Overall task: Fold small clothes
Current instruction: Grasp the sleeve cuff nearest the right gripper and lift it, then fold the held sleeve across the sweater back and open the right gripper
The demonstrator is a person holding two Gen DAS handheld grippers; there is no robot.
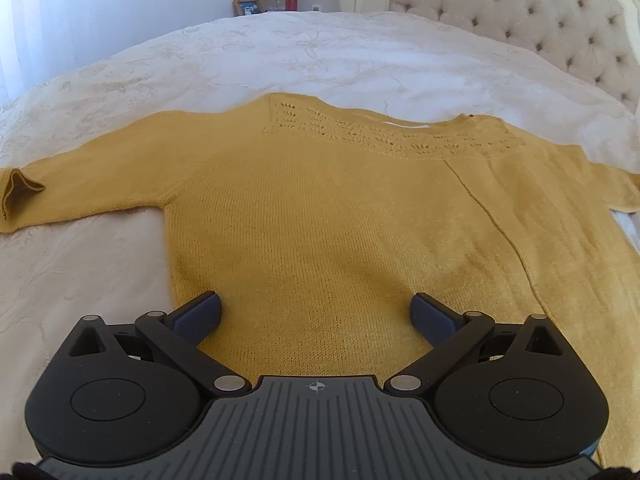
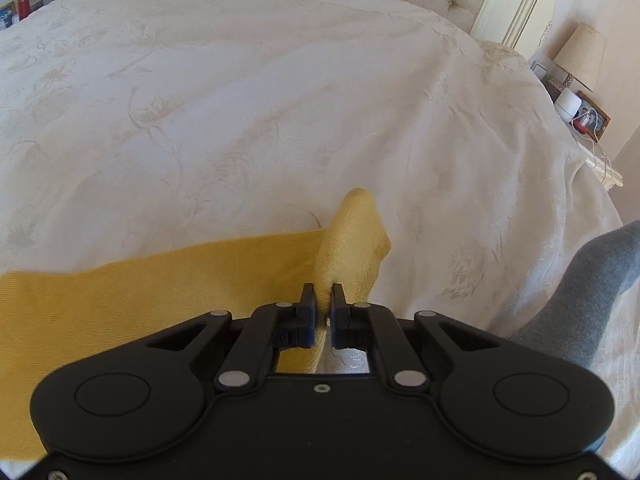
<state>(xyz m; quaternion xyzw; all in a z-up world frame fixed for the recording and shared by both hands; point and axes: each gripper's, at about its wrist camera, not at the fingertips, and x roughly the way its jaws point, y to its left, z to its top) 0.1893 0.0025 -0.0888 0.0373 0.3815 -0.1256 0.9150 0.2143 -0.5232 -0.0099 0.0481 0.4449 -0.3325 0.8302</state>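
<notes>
A mustard knit sweater lies spread flat, neckline far, on a white bedspread. The right gripper is clamped on the end of the sweater's right sleeve, which stands bunched above its jaws. The left gripper hangs over the near hem, jaws wide apart and holding nothing. The loose knit could slip from so small a pinch, or a hard pull could drag the unpinned body askew. A grey-socked foot rests at the right bed edge. Bedside lamps stand well clear.
</notes>
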